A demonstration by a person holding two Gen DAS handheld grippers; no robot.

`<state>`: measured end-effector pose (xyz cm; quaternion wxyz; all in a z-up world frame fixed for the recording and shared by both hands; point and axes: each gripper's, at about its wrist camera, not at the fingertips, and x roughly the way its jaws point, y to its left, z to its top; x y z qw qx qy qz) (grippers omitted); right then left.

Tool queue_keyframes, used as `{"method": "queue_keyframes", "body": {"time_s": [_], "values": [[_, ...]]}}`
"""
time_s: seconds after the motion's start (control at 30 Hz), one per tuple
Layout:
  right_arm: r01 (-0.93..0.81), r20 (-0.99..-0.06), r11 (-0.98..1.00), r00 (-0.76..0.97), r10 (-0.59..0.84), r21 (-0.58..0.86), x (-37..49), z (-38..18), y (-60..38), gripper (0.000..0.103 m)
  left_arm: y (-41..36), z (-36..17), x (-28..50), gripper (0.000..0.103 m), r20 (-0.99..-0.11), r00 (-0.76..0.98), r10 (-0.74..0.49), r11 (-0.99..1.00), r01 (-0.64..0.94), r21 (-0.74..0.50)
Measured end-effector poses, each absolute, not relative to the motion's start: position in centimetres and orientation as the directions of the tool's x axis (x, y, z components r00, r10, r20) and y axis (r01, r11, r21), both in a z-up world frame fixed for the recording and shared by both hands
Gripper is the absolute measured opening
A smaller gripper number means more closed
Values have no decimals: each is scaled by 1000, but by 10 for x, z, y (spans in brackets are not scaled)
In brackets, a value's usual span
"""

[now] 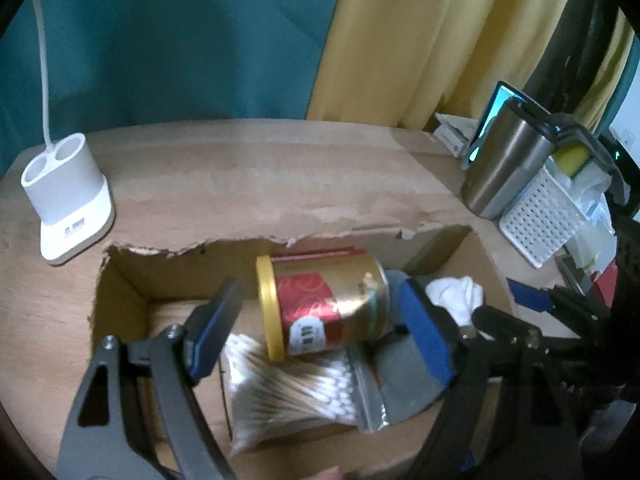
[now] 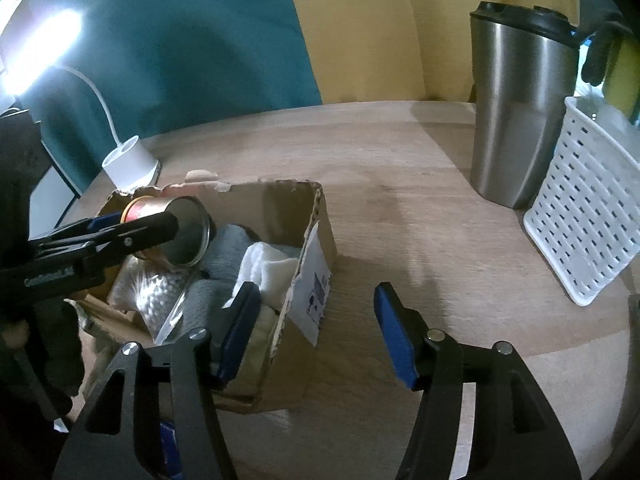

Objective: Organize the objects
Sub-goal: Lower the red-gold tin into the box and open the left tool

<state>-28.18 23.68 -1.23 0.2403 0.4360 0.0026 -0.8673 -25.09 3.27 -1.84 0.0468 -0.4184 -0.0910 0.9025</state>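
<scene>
the gold and red can with a yellow lid lies on its side inside the torn cardboard box, resting on a bag of cotton swabs beside grey and white cloths. the left gripper straddles the can with jaws apart, pads clear of it. the right gripper stands open and empty over the box's right wall. further right on the counter stand a steel tumbler and a white basket.

Gold-and-red can with yellow lid; white perforated basket
</scene>
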Motion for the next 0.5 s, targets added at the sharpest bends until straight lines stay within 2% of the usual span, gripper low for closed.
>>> {"method": "queue_keyframes", "body": {"time_s": [0.5], "values": [[399,-745,-903,-551,-376,161,-253,7,240,63,21,5,-208,82,-697,-695,176,-976,-32,-214]]}}
